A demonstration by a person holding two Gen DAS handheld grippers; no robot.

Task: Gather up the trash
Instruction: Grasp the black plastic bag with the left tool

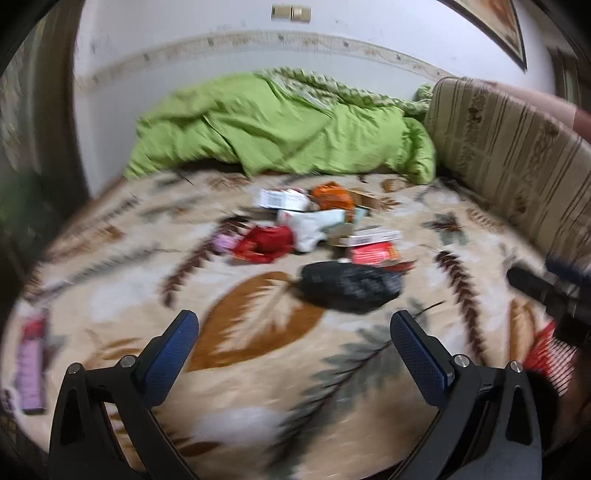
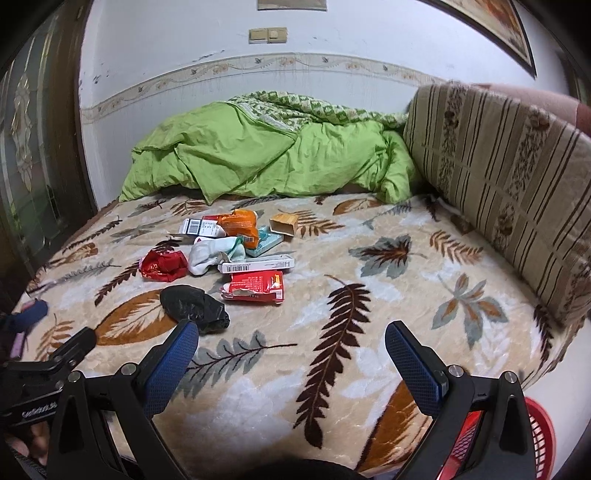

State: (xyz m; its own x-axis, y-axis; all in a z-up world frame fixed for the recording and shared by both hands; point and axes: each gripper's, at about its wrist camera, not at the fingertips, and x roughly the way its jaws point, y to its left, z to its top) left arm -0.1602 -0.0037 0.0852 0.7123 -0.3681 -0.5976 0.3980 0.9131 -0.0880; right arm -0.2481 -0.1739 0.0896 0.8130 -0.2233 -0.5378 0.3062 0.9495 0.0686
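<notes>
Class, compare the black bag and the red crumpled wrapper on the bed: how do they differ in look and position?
The black bag is dark and plain; the red wrapper is bright, shiny and printed. The bag lies nearer the cameras, apart from the pile; the wrapper sits farther back, beside the white cloth. Both are crumpled, lie on the leaf-patterned blanket, and neither gripper touches them.

I am in a home bedroom; a bed (image 2: 369, 258) covered by a cream blanket with a leaf pattern fills my view; a crumpled green duvet (image 2: 266, 155) lies bunched against the white wall; a striped padded headboard (image 2: 517, 177) runs along one side; a dark door (image 2: 33, 155), seemingly with patterned glass, stands opposite; a framed picture (image 2: 498, 26) hangs above.
</notes>
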